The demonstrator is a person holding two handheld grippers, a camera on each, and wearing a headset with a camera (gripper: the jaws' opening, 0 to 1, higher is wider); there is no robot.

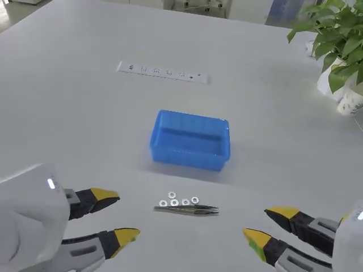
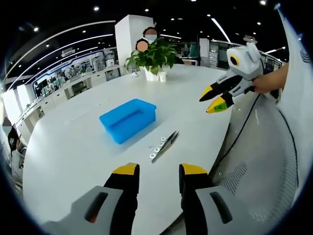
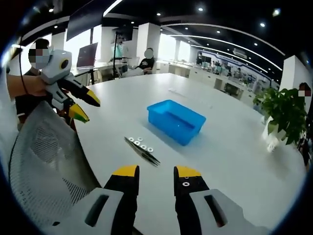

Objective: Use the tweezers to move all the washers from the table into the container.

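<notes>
Several small metal washers [image 1: 178, 200] [image 2: 156, 149] [image 3: 140, 144] lie in a loose row on the white table, right behind a pair of metal tweezers [image 1: 186, 209] [image 2: 165, 145] [image 3: 142, 151] lying flat. A blue plastic container [image 1: 190, 140] [image 2: 128, 118] [image 3: 175, 121] stands just beyond them, with nothing visible inside. My left gripper [image 1: 118, 214] [image 2: 157, 172] hovers open at the near left of the tweezers, holding nothing. My right gripper [image 1: 269, 224] [image 3: 155, 173] hovers open at the near right, also holding nothing. Each gripper also appears in the other's view: the right gripper [image 2: 213, 99], the left gripper [image 3: 86, 107].
A white power strip [image 1: 163, 72] lies behind the container. A potted plant [image 1: 336, 39] [image 2: 152, 58] [image 3: 283, 113] and a white cup [image 1: 349, 103] stand at the far right. A mesh chair back [image 3: 44, 161] is close by the table edge. People stand in the background.
</notes>
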